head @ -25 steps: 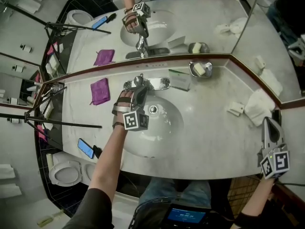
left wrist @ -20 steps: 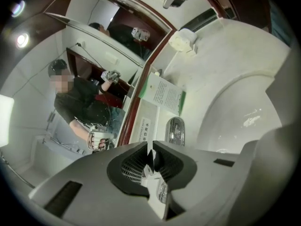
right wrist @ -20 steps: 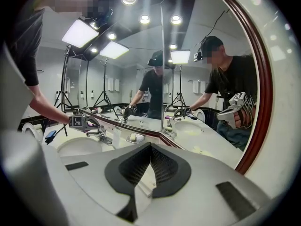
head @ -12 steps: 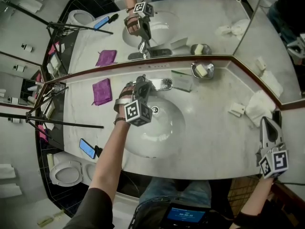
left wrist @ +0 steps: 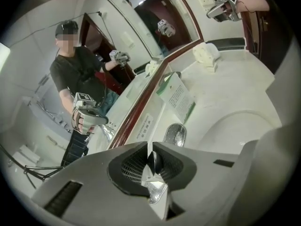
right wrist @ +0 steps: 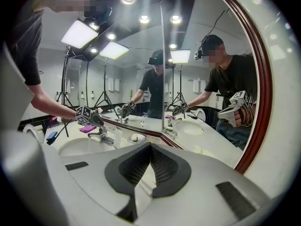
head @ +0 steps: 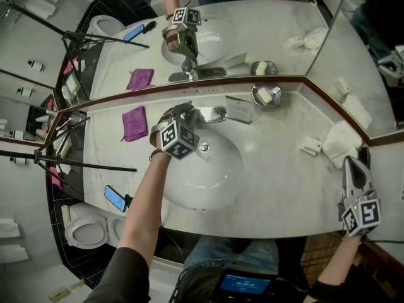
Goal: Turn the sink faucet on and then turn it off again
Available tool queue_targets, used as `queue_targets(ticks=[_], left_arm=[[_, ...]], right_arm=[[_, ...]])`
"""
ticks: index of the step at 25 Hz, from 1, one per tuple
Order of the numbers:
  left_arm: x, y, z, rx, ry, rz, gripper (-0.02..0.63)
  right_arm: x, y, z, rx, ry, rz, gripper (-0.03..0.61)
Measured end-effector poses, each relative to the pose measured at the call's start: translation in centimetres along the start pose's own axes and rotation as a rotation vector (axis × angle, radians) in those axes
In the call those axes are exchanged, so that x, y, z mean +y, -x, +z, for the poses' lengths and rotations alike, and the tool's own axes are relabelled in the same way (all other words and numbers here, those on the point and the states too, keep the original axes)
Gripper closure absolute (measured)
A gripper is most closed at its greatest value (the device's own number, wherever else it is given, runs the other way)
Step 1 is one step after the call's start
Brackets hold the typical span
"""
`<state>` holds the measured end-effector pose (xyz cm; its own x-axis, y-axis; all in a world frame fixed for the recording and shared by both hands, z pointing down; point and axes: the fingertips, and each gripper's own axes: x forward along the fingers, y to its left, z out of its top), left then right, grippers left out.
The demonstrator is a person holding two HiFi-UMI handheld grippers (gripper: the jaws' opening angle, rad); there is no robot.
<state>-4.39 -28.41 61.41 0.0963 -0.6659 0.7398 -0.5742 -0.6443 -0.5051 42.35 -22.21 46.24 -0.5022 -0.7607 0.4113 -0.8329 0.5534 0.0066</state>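
A: What has the left gripper got hold of?
B: Its jaws are pinched nearly together on the chrome faucet lever. A shiny sliver of it sits right between them.
A: And where is the faucet?
B: At the back edge of the worktop, against the mirror and behind the oval sink. The left gripper reaches over the sink's back rim, tilted down onto the lever.
A: The other one?
B: The right gripper has its jaws closed on each other with nothing in them. It is at the worktop's front right corner, well apart from the sink.
A: Anything around the faucet?
B: A purple cloth lies left of it near the back edge. Just right of it stands a small card, then a soap dish. A folded white towel lies toward the right end. A blue phone shows just past the worktop's front left edge.
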Motion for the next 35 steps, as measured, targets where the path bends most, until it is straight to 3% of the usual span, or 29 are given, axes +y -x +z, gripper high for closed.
queue_targets(ticks=[12, 19, 25, 27, 30, 32, 35], left_arm=[[0.0, 0.0, -0.4, 0.019, 0.014, 0.03, 0.571], [0.0, 1.8, 0.7, 0.017, -0.01, 0.041, 0.511], [1.4, 7.5, 5.7, -0.084, 0.027, 0.103, 0.511], [2.0, 9.7, 7.4, -0.128, 0.063, 0.111, 0.514], [3.0, 12.9, 9.7, -0.201, 0.147, 0.135, 0.601], [3.3, 14.8, 11.0, -0.247, 0.215, 0.13, 0.611], [3.3, 17.2, 12.3, -0.283, 0.251, 0.139, 0.612]], right_arm=[[-0.3, 0.9, -0.6, 0.002, -0.012, -0.003, 0.561], [-1.1, 1.2, -2.0, 0.032, -0.056, -0.024, 0.561], [-2.0, 1.1, -1.7, 0.043, -0.073, -0.043, 0.561], [-1.9, 0.9, -1.6, 0.047, -0.073, -0.043, 0.561], [-1.9, 0.6, -1.2, 0.036, -0.078, -0.029, 0.561], [-1.9, 0.5, -0.8, 0.035, -0.081, -0.026, 0.561], [-2.1, 0.5, -0.1, 0.027, -0.086, -0.029, 0.561]])
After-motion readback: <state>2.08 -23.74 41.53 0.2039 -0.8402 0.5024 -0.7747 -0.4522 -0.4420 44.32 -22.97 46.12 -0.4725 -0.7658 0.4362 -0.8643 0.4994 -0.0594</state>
